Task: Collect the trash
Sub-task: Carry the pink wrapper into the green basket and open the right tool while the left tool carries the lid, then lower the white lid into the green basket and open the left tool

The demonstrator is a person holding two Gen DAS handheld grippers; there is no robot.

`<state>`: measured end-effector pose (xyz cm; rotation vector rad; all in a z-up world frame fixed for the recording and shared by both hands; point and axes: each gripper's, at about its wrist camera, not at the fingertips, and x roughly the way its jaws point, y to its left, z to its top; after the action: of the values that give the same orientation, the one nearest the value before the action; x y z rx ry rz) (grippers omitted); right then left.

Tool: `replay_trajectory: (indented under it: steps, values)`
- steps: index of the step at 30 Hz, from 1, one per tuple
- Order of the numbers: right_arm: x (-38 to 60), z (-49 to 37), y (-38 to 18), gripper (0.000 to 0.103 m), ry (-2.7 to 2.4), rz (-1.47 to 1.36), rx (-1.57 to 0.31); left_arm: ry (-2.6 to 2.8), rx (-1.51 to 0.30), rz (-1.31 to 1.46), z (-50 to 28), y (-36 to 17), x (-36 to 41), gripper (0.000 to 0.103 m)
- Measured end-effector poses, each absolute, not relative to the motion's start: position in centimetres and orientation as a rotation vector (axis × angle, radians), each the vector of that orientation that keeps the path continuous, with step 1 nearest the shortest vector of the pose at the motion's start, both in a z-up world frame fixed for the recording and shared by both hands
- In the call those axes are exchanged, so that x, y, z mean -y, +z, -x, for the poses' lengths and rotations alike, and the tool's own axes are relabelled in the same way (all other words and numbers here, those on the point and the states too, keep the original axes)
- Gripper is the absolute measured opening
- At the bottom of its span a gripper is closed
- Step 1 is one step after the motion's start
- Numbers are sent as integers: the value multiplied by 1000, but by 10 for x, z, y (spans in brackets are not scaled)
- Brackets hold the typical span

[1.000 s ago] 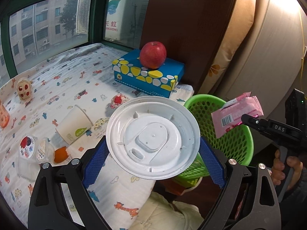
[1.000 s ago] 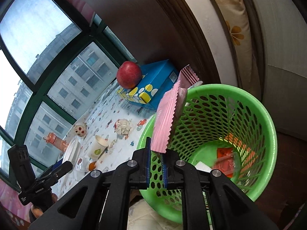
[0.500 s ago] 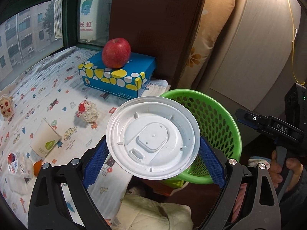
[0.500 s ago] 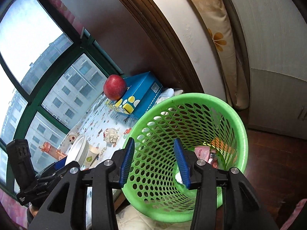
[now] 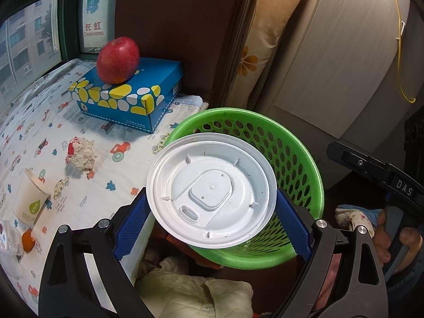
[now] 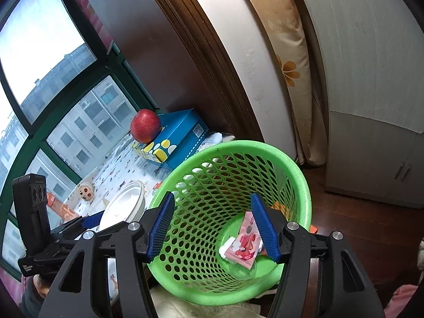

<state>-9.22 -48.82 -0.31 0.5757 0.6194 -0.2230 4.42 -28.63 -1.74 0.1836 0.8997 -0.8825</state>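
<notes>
My left gripper (image 5: 212, 220) is shut on a white plastic lid (image 5: 212, 189) and holds it over the near rim of the green mesh basket (image 5: 299, 159). My right gripper (image 6: 213, 225) is open and empty above the basket (image 6: 265, 153). A pink wrapper (image 6: 245, 241) lies at the basket's bottom with other scraps. On the patterned sheet (image 5: 119, 169) lie a crumpled paper ball (image 5: 80, 153), a tipped paper cup (image 5: 30, 201) and an orange bit (image 5: 27, 239). The lid also shows in the right wrist view (image 6: 124, 206).
A blue tissue box (image 5: 129, 98) with a red apple (image 5: 118, 59) on it stands at the back of the sheet. A dark wooden panel (image 5: 180, 26), a curtain (image 5: 267, 34) and a cabinet (image 5: 331, 61) stand behind the basket. Crumpled cloth (image 5: 193, 288) lies below.
My right gripper opened and the pink wrapper dropped into the basket. My left gripper moved right with the lid, from over the sheet to over the basket's rim.
</notes>
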Motion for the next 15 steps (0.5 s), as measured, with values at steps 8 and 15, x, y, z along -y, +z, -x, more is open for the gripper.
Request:
replay_trajectory:
  steps: [8,15]
  values:
    - [501,104,-3,59,-264,-579,-598,-913,-933,-215,-42,-33,316,90]
    - [514,117,-5,62,-297,-588,-580,-959,-992,-200,-40,-46,338,92]
